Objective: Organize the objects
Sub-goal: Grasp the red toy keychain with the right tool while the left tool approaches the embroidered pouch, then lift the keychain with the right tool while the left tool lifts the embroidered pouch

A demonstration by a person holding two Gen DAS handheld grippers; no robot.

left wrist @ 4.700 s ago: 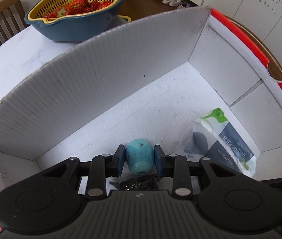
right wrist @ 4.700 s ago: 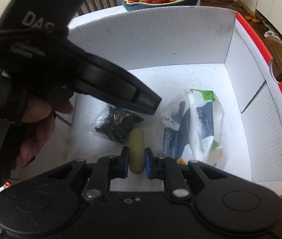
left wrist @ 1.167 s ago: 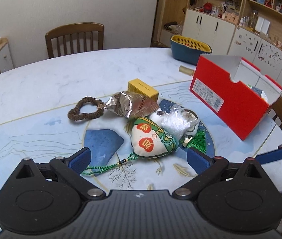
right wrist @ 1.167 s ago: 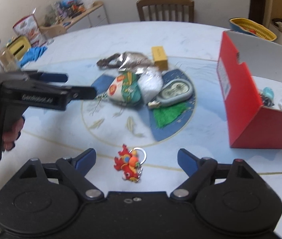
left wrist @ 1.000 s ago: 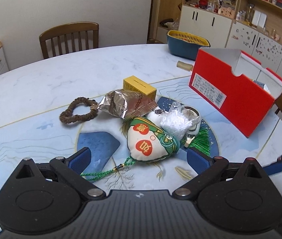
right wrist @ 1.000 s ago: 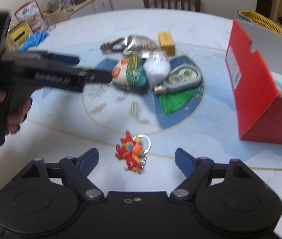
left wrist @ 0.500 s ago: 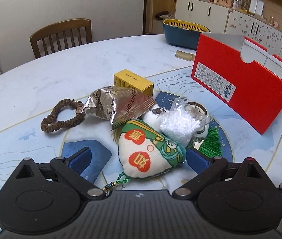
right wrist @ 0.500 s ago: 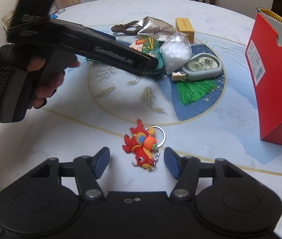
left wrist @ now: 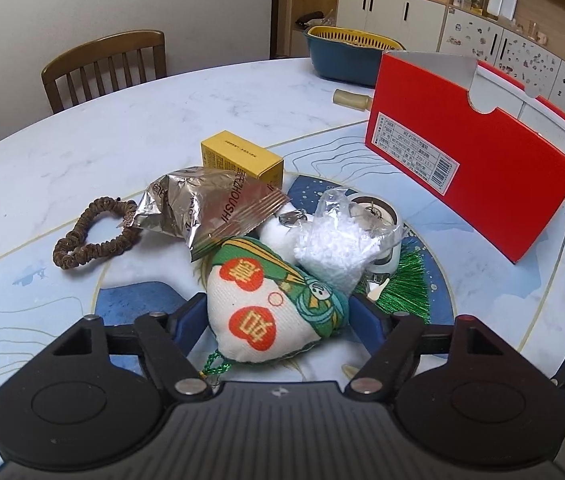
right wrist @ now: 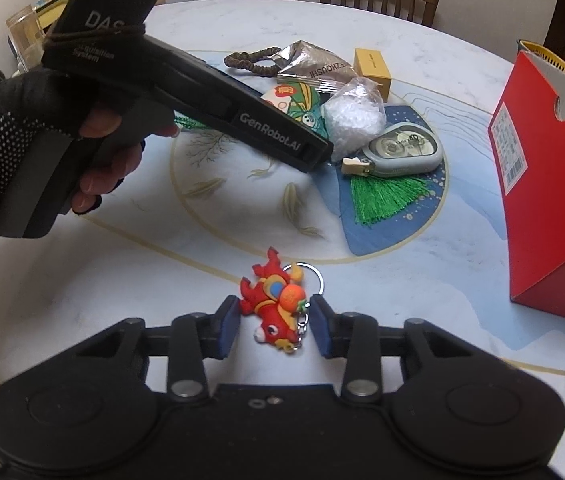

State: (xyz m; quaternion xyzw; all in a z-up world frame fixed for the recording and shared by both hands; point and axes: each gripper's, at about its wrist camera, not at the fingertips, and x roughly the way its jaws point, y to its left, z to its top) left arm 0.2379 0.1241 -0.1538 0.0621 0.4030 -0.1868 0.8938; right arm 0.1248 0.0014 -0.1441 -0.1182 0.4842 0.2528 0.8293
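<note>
Closing on two targets at once, both grippers have dropped from their earlier hover above the table (left wrist: 82, 152) to item level. The left gripper (left wrist: 278, 320) now brackets the embroidered sachet (left wrist: 270, 312); its jaws are narrowing, and the pads sit at the cloth's sides without a clear squeeze yet. The right gripper (right wrist: 274, 326) straddles the red fish keychain (right wrist: 276, 312), jaws also narrowing, with slim gaps visible on both sides. A second ago both sets of jaws stood wide with the items well ahead. Two pickups therefore appear imminent, probably bound for the red box (left wrist: 478, 184), which stands open to the right of the pile.
</note>
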